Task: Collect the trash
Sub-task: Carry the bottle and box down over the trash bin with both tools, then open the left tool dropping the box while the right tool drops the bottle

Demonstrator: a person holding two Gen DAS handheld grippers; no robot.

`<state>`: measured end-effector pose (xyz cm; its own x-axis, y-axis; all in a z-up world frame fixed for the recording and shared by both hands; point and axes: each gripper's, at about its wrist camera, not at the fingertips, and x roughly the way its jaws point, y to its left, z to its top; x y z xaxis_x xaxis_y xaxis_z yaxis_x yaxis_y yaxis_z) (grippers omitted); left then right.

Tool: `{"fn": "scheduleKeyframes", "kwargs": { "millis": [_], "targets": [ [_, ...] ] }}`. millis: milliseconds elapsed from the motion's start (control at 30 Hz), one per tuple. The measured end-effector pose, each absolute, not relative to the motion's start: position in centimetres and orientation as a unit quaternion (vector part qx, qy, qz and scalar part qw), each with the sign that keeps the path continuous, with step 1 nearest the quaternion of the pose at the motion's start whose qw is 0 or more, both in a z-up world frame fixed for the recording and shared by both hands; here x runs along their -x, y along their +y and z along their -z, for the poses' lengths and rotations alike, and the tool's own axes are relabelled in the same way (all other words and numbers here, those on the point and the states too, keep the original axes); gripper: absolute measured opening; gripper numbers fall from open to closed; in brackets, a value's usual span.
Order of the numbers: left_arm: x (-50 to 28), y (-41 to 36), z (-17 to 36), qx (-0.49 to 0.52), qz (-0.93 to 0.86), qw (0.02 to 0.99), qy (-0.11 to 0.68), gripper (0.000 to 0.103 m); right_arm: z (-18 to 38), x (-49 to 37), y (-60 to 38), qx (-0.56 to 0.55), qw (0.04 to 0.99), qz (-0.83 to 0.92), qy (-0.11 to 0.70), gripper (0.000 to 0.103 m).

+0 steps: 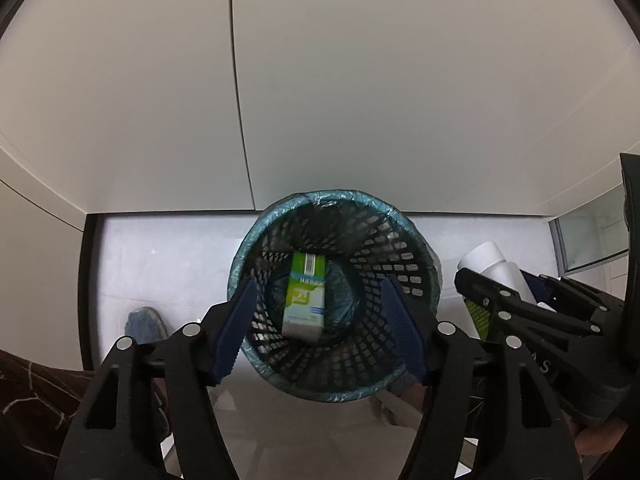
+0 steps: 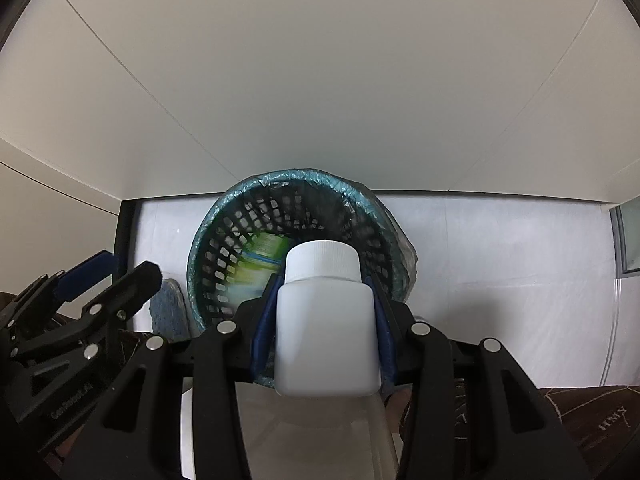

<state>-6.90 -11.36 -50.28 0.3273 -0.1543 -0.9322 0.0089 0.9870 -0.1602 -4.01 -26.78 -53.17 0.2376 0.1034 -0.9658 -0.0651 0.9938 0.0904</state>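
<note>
Below the left wrist camera, at 6 o'clock, a black mesh bin [image 1: 334,294] with a blue liner stands on pale floor, a green-and-white carton [image 1: 305,300] inside it. A blue cloth [image 1: 145,323] lies at 8 o'clock. The left gripper [image 1: 320,328] is spread wide, holding nothing.

In the right wrist view, the right gripper [image 2: 325,320] pinches a white bottle [image 2: 326,320] above the bin's near rim; the carton blurs at 10 o'clock behind it.
</note>
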Motion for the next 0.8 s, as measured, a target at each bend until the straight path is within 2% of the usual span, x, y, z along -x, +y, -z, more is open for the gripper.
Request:
{"fn": "scheduleKeyframes", "kwargs": {
  "millis": [100, 233, 500, 733, 800],
  "targets": [
    [7.0, -11.0, 50.0, 0.068, 0.047, 0.813, 0.576, 0.079, 53.7, 4.0, -26.9, -0.014, 0.791, -0.058, 0.609, 0.041],
    [6.9, -10.3, 50.2, 0.07, 0.051, 0.815, 0.574, 0.089, 55.3, 3.4, -27.1, -0.023, 0.787, -0.063, 0.613, 0.041],
    [6.1, -9.5, 53.0, 0.065, 0.025, 0.8, 0.596, 0.095, 56.7, 2.9, -26.3, -0.028, 0.782, -0.078, 0.618, 0.041],
    [6.0, -8.7, 53.4, 0.066, 0.016, 0.799, 0.597, 0.097, 56.3, 2.5, -26.4, -0.03, 0.784, -0.072, 0.616, 0.066],
    [5.9, -8.6, 53.3, 0.068, 0.016, 0.799, 0.597, 0.097, 56.0, 2.5, -26.6, -0.031, 0.786, -0.068, 0.614, 0.07]
  ]
}}
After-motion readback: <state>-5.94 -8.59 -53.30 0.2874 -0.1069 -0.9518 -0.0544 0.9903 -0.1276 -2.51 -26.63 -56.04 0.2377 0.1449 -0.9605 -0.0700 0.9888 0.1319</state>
